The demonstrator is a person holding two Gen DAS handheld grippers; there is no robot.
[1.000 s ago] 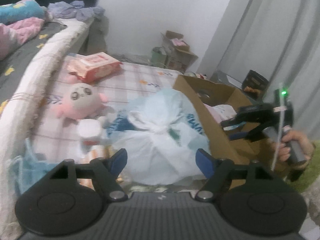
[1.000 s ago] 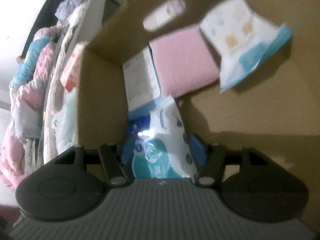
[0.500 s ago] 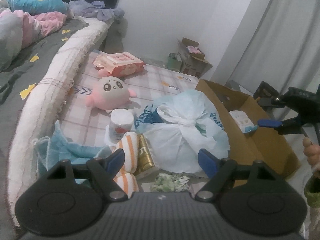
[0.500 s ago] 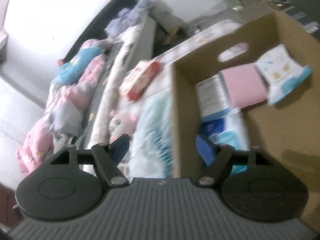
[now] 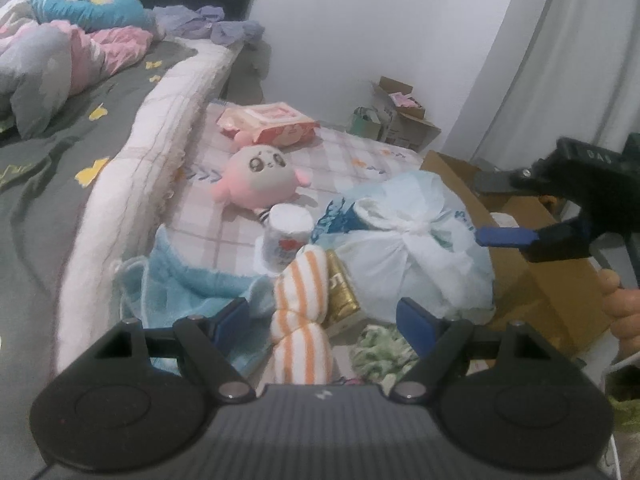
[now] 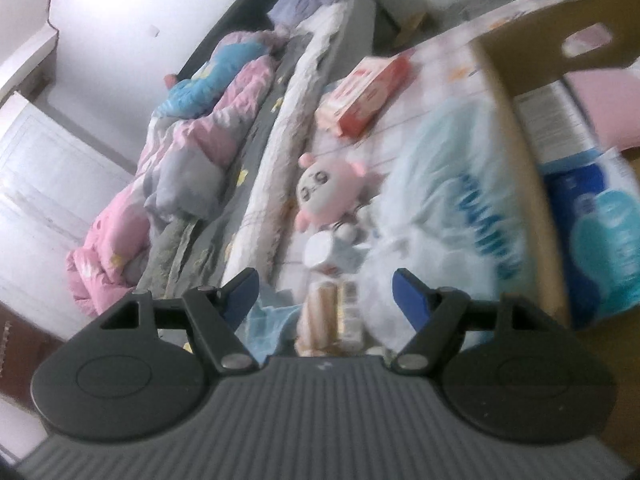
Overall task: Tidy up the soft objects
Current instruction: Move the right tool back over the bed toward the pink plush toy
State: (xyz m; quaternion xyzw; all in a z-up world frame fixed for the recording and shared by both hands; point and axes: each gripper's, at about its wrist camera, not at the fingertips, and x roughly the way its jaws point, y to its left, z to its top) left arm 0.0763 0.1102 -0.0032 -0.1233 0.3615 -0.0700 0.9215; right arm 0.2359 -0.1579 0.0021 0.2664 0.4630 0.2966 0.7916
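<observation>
Soft things lie on a checked mat beside the bed: a pink plush (image 5: 256, 178) (image 6: 326, 188), an orange-striped sock roll (image 5: 302, 316), a light blue towel (image 5: 192, 284), a knotted white plastic bag (image 5: 416, 248) (image 6: 444, 216) and a green patterned cloth (image 5: 380, 350). A cardboard box (image 5: 532, 280) (image 6: 516, 128) stands to the right with packets inside. My left gripper (image 5: 324, 322) is open and empty above the sock roll. My right gripper (image 6: 326, 294) is open and empty, seen at the right in the left wrist view (image 5: 516, 236), over the box edge.
A pink wipes pack (image 5: 268, 122) lies at the far end of the mat. A tissue roll (image 5: 286, 238) and a gold can (image 5: 340, 290) lie by the sock roll. The bed (image 5: 80, 128) runs along the left. Small boxes (image 5: 400, 120) stand by the far wall.
My right gripper has let go of a blue packet in the box, lifted out and swung left toward the mat. My left gripper has pulled back, showing more of the pile.
</observation>
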